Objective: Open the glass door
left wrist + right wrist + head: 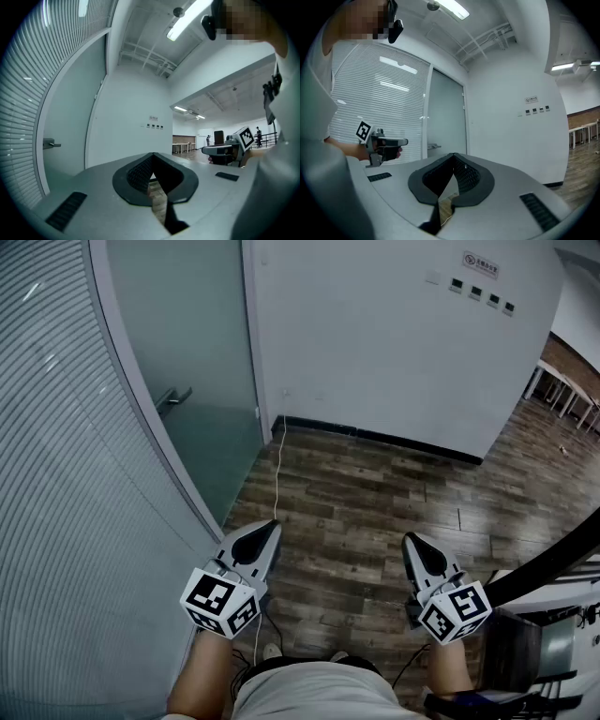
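The frosted glass door [187, 352] stands shut at the upper left, its metal lever handle [173, 397] facing the room. The handle [50, 144] shows small at the left in the left gripper view, and the handle [432, 146] sits mid-frame in the right gripper view. My left gripper [273, 524] is held level over the wood floor, well short of the door, shut and empty. My right gripper [411, 540] hovers beside it to the right, also shut with nothing in it. Both point toward the white wall.
A curved, striped glass partition [66, 521] runs along the left. A white cable [277, 474] drops from the wall and crosses the wood floor [375, 493]. Wall switches [478, 292] sit high up. Tables [562, 385] stand at the far right, and a dark rail [553, 559] crosses on the right.
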Demonstrator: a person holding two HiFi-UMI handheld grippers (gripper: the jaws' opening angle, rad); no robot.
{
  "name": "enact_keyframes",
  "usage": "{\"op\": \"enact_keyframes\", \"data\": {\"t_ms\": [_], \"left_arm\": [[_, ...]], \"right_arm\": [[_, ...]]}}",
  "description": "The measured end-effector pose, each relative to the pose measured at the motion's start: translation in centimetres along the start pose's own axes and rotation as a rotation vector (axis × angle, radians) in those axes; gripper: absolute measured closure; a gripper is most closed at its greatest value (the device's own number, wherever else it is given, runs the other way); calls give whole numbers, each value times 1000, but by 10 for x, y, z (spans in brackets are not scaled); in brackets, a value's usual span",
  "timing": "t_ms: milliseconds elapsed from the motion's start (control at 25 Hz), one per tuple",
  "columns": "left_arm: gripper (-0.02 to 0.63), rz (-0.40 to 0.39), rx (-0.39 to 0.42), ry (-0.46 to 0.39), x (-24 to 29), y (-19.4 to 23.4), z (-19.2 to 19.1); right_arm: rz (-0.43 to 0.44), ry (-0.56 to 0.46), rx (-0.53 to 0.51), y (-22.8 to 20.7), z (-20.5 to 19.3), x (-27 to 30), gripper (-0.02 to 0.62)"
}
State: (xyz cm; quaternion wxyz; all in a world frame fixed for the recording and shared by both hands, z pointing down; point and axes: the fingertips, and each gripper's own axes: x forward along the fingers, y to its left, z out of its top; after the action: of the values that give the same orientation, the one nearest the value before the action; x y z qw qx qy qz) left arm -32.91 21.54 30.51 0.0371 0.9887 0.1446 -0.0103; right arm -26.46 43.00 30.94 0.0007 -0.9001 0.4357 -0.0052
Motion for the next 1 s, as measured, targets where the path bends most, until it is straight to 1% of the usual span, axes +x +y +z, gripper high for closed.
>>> {"op": "enact_keyframes", "data": {"t_ms": [320,520,720,1000], "left_arm": [[606,32,25,-5,31,-41,7],[606,44,40,9,44,-67,3],[606,52,29,20,51,-67,-8],[606,48,41,8,83,-52,-10]], "right_arm": [[52,-35,-10,-41,18,-24,594],[69,-38,-5,-66,21,-31,594],[80,-21,4,-73,9,-29,594],[86,-23,-4,-92,1,-6,594]]}}
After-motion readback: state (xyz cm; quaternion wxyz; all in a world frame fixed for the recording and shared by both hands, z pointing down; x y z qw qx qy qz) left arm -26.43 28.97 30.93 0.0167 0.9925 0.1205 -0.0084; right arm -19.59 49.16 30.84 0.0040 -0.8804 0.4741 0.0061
